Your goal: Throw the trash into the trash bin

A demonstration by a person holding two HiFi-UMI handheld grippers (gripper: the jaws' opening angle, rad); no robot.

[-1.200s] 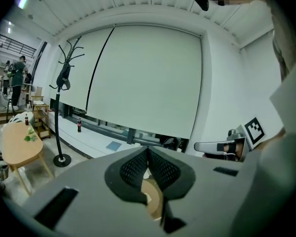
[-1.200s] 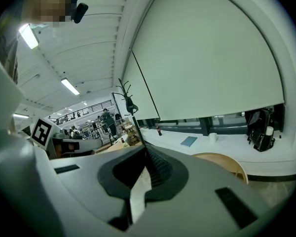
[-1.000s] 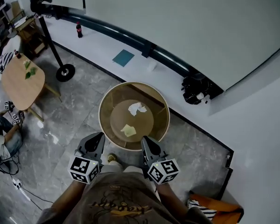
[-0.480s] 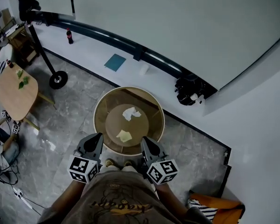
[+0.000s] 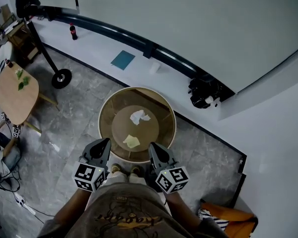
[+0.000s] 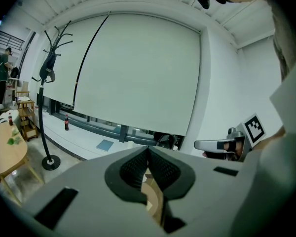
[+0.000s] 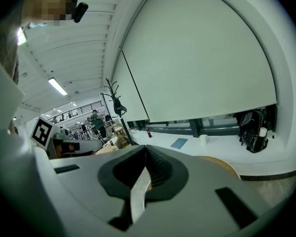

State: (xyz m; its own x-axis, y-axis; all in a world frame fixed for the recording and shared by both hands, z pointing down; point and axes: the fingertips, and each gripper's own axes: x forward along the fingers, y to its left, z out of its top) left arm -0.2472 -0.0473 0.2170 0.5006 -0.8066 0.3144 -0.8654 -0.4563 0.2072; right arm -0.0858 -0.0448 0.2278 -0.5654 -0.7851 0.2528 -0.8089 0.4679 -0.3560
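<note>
A person stands right at the round trash bin (image 5: 100, 125), toes almost touching it, and holds both claws out low over its near edge. The left claw (image 5: 104, 142) is clenched, its two tips pressed together with nothing in them. The right claw (image 5: 153, 146) is clenched too, and it looks empty as well. The trash is already down inside the bin: a crumpled white paper (image 5: 139, 117) lies near the middle of the bottom, and a yellow scrap (image 5: 132, 142) lies closer to the person, apart from the paper. So I think the throwing part is done for these two bits, and neither claw has anything left to drop. Well away on the left there is a little wooden surface (image 5: 12, 98) with some green bits (image 5: 21, 79) on it. I cannot tell if those are trash. If they are, the next move means turning away from the bin, walking over there, opening a claw and pinching one bit gently
</note>
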